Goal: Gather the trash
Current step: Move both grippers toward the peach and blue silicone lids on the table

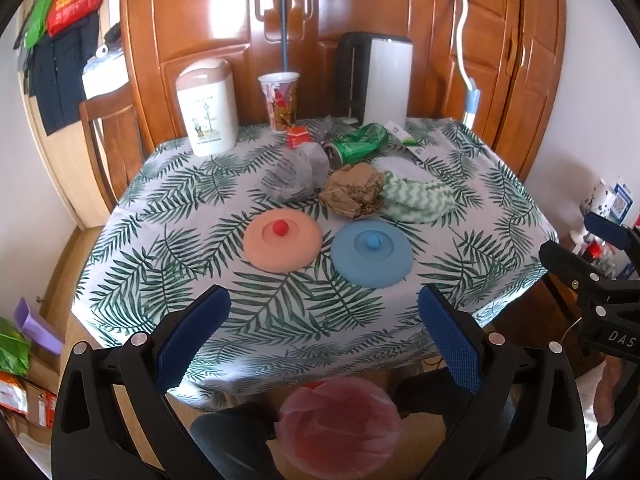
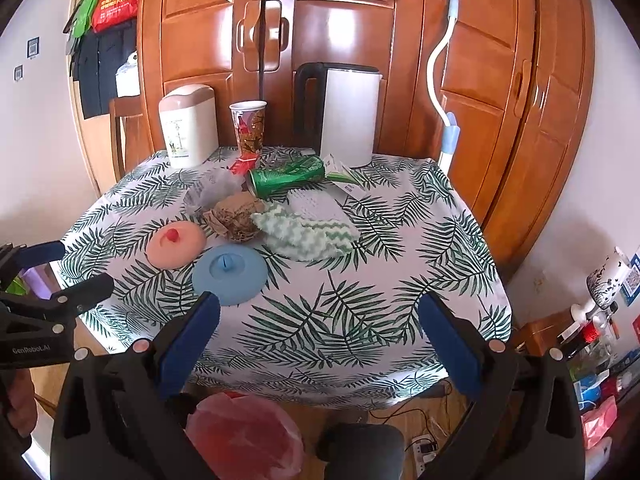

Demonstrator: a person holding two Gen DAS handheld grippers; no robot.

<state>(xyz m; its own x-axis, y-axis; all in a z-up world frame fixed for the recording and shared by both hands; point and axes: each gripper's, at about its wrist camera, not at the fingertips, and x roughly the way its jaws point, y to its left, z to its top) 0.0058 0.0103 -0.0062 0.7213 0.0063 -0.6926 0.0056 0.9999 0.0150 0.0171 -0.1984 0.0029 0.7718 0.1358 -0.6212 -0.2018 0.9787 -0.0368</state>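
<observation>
Both grippers, left [image 1: 324, 320] and right [image 2: 320, 320], spread empty at near edge; crumpled brown paper [image 1: 352, 194] straight ahead, nearer left one.

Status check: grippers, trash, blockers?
Left gripper and right gripper open, empty. Can, paper wad untouched on table. Two lids in front.

the left gripper [image 1: 324, 300] is hovering with its jaws standing wide apart, blue pads [image 1: 192, 340] facing each other and holding nothing. the right gripper [image 2: 320, 304] is hanging level beside it, likewise spread wide and empty. each is showing at the edge of the other's view, and a hand [image 2: 18, 404] is gripping the left one's handle.
</observation>
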